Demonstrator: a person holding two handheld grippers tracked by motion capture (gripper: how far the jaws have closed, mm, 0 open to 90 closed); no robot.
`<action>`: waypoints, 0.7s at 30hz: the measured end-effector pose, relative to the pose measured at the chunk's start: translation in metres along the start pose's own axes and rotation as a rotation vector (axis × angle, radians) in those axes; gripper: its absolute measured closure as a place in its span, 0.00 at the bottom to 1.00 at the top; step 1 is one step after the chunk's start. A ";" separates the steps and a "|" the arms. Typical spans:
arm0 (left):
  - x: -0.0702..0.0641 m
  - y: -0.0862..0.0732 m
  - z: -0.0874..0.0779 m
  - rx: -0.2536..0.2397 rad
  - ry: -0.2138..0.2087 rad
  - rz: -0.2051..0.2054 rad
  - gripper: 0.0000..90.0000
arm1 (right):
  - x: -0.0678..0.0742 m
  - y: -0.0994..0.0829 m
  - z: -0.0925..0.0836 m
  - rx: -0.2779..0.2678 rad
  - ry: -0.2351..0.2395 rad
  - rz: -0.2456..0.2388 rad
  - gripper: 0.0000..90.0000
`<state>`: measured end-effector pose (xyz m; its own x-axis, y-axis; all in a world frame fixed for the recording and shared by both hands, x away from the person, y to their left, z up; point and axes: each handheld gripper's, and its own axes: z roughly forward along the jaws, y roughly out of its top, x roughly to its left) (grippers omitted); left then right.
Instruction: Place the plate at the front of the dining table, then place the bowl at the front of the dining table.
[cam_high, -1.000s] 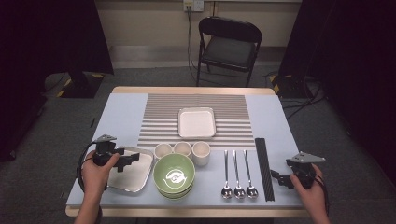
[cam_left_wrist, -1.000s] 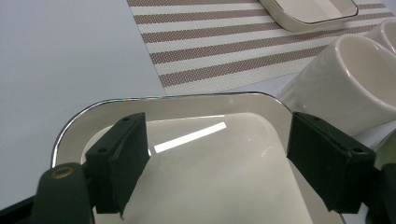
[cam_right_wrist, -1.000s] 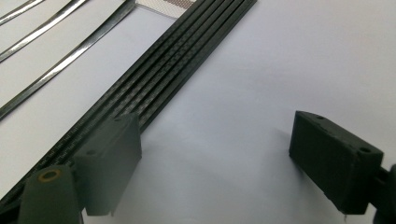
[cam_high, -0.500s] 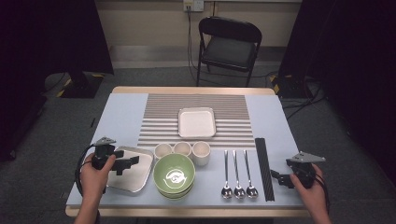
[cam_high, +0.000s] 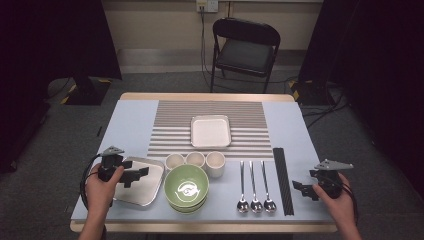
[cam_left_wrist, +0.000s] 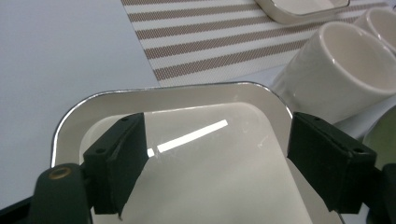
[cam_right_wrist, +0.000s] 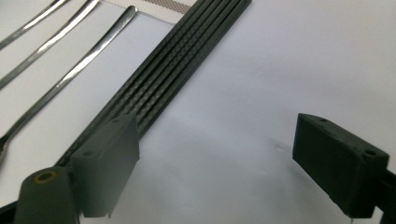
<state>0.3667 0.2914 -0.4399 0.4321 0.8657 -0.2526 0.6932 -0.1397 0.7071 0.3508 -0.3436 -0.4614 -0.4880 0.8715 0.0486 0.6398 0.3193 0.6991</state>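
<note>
your left tool (cam_high: 131, 175) hangs over the steel tray (cam_high: 150, 192), jaws spread wide with nothing between them; in the left gripper view the tray's shiny floor (cam_left_wrist: 210, 177) lies right under and between the jaws, and its rounded rim curves just ahead of them. beyond that rim, ahead and to the right of this tool, stands a cream cup (cam_left_wrist: 341, 70), with the striped mat (cam_left_wrist: 210, 42) farther ahead. just right of the tray sits the green bowl (cam_high: 186, 189), a white swirl mark printed in its bottom; no readable lettering on it. your right tool (cam_high: 304, 188) is also spread wide and holds nothing, low over bare desk (cam_right_wrist: 261, 93). the black chopsticks (cam_right_wrist: 163, 79) run along just off its left jaw, and the three spoons (cam_high: 255, 187) lie past them, farther to that side.
</note>
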 end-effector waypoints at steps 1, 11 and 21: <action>0.000 0.000 -0.001 0.001 0.003 0.002 0.22 | 0.000 0.002 -0.001 0.003 0.006 0.001 0.16; -0.002 -0.001 -0.002 0.003 -0.006 0.002 0.22 | 0.014 0.025 -0.002 0.029 0.036 -0.075 0.16; -0.003 -0.001 -0.002 -0.004 0.002 0.002 0.21 | 0.022 0.041 0.002 0.048 0.060 -0.094 0.16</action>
<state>0.3634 0.2902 -0.4381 0.4323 0.8663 -0.2501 0.6902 -0.1394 0.7101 0.3668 -0.3106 -0.4330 -0.5806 0.8137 0.0279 0.6165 0.4170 0.6678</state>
